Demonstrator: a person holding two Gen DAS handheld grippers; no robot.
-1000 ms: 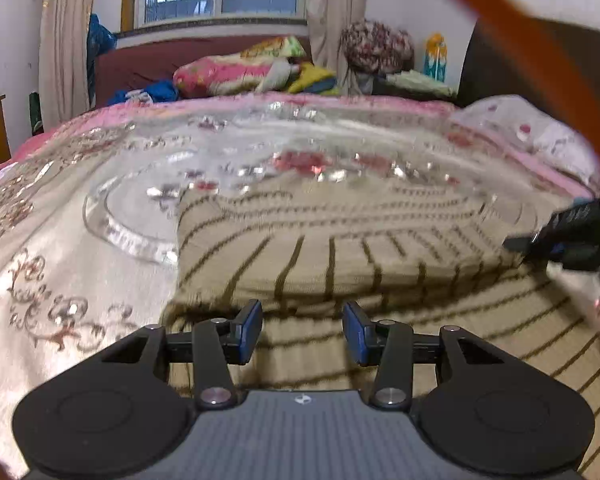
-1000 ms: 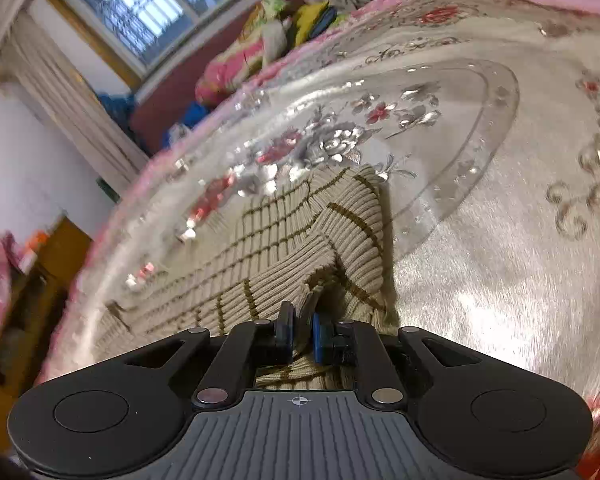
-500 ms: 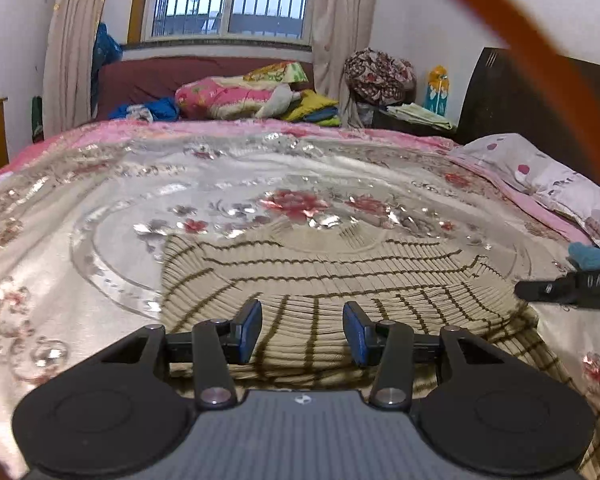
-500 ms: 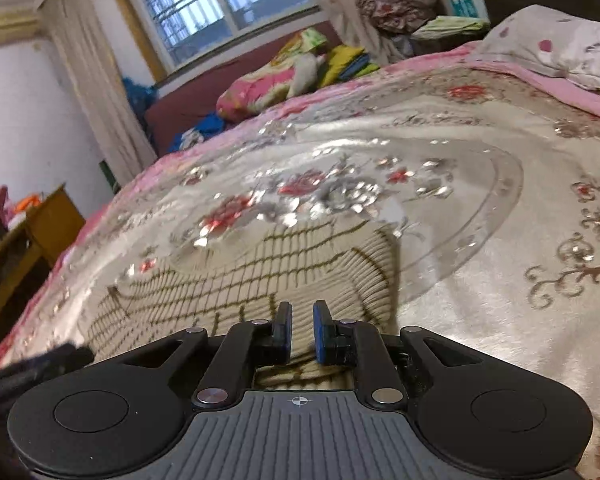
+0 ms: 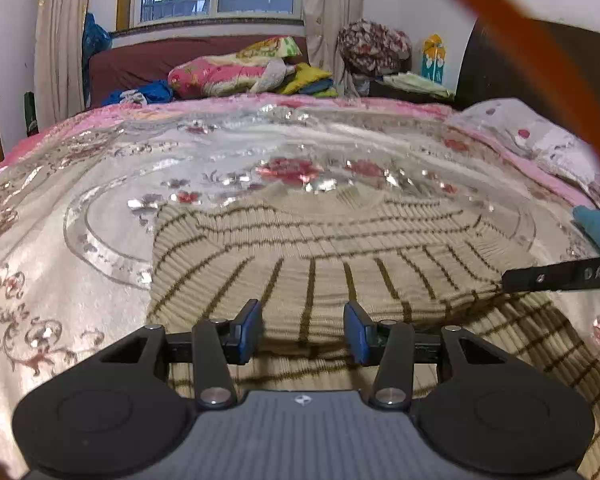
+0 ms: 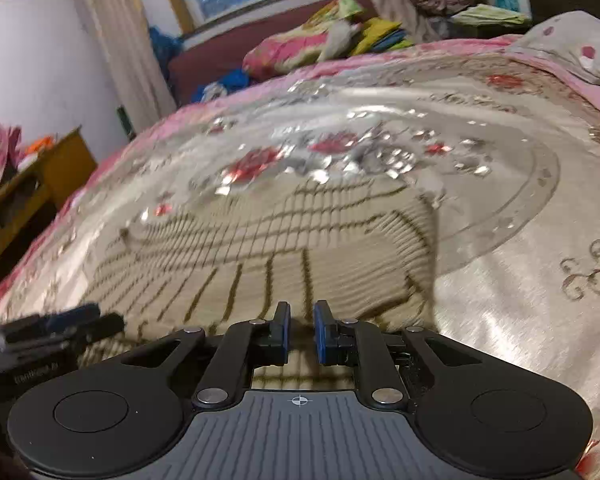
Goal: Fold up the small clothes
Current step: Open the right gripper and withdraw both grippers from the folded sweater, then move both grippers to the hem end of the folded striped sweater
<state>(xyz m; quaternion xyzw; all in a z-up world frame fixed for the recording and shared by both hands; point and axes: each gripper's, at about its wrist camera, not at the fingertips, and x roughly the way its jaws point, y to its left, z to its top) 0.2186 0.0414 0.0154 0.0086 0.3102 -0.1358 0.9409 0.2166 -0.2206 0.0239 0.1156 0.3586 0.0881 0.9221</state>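
Over the folded striped sweater (image 5: 300,248) on the bedspread (image 5: 40,272), the left gripper (image 5: 302,330) gapes wide and empty near its front fold, the right gripper (image 6: 301,332) narrowly parted, empty, near its right edge.

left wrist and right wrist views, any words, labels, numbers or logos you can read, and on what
"DAS": white letters on the right gripper, seen at the right edge of the left wrist view; cut off by the frame.
Pale print on the left gripper, seen in the right wrist view: too blurred to read.
Print on the yellow and blue box by the wall: too small to read.
Nothing readable on the sweater.
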